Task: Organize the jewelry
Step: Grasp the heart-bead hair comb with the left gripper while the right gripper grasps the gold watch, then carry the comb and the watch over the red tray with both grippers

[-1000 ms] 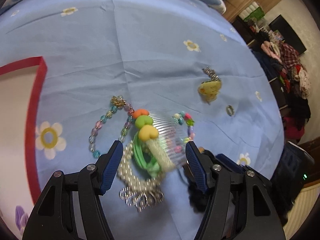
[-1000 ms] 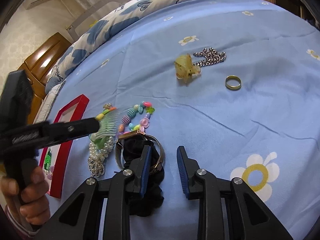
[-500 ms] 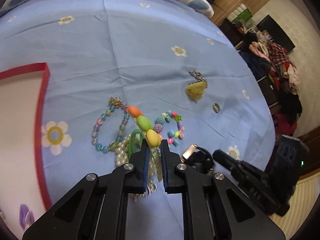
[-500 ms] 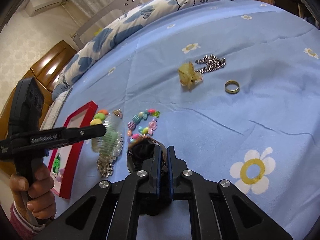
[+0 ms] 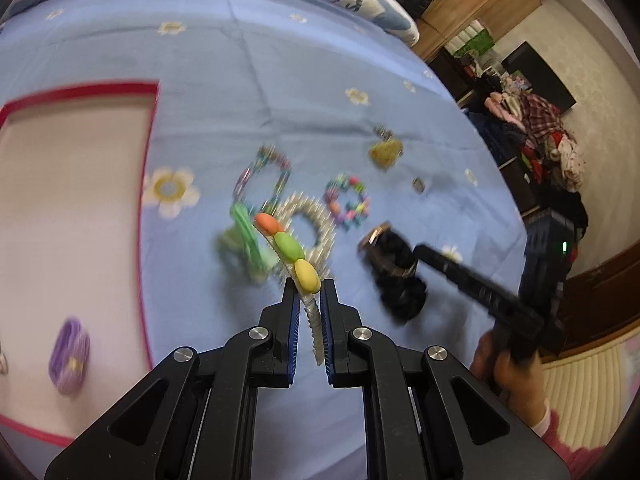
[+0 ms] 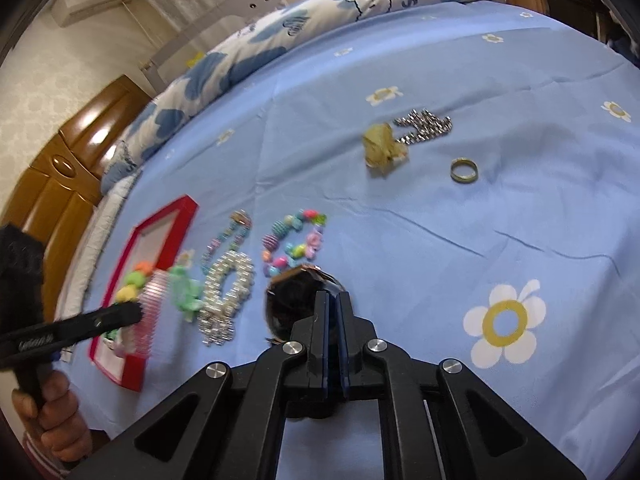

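Both grippers went from open over the pile 1.0 s ago to closed at 0.5 s ago, and now both loads are off the bed sheet (image 6: 400, 60). L gripper (image 5: 308, 292): jaws nearly together, pinching the spine of the hair comb (image 5: 286, 246) w/ orange, green and yellow beads; the comb sticks up fwd of the tips and, in the right wrist view, hangs (image 6: 140, 300) over the near edge of the red-rimmed tray (image 6: 160, 216). R gripper (image 6: 333, 304): jaws closed to a thin slit on the black scrunchie (image 6: 290, 300), which carries a metal bangle (image 5: 390, 256) w/ it; exact bite pt hidden behind the tips. Left on the sheet: pearl bracelet (image 6: 228, 284), green hair tie (image 6: 186, 292), pastel bead bracelet (image 6: 226, 236), multicolor bead bracelet (image 6: 294, 242), yellow charm on a silver chain (image 6: 382, 146), ring (image 6: 464, 170). Tray already holds a purple scrunchie (image 5: 68, 356). Judgement: sort-into-tray step underway, early-mid progress; comb approx. at drop pt, so next probably release over the tray floor. Risk: bangle may slip off the scrunchie in transit.
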Demonstrator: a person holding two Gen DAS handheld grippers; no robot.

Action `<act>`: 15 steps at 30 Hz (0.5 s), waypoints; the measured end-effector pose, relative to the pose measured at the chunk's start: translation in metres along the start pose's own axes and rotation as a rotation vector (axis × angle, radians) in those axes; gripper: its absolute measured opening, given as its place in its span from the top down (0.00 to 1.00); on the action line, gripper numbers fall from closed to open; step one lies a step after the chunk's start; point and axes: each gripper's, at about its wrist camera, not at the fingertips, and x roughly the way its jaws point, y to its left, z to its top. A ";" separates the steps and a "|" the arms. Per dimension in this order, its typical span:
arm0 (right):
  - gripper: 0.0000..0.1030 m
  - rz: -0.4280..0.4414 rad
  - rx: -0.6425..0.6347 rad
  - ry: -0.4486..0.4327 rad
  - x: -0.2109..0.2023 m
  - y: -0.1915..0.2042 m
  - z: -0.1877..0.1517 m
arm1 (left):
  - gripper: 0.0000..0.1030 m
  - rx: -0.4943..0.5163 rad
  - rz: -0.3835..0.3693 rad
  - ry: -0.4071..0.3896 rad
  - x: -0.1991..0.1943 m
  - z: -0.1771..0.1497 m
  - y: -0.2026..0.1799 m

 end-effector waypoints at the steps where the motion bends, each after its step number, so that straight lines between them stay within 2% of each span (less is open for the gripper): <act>1: 0.93 -0.006 0.000 0.011 0.003 -0.001 -0.001 | 0.92 -0.011 0.000 0.012 0.003 -0.005 0.004; 5: 0.90 -0.009 -0.004 0.024 0.009 -0.003 -0.001 | 0.92 -0.035 -0.004 0.029 0.006 -0.019 0.014; 8: 0.82 -0.013 -0.012 0.034 0.012 -0.002 0.001 | 0.90 -0.040 0.003 0.038 0.008 -0.023 0.016; 10: 0.82 -0.018 -0.029 0.038 0.015 0.000 0.002 | 0.90 -0.044 0.002 0.036 0.008 -0.024 0.018; 13: 0.84 -0.023 -0.048 0.051 0.022 0.001 0.003 | 0.89 -0.052 -0.001 0.037 0.008 -0.022 0.020; 15: 0.93 -0.036 -0.055 0.041 0.021 0.002 0.005 | 0.89 -0.050 0.002 0.040 0.007 -0.022 0.020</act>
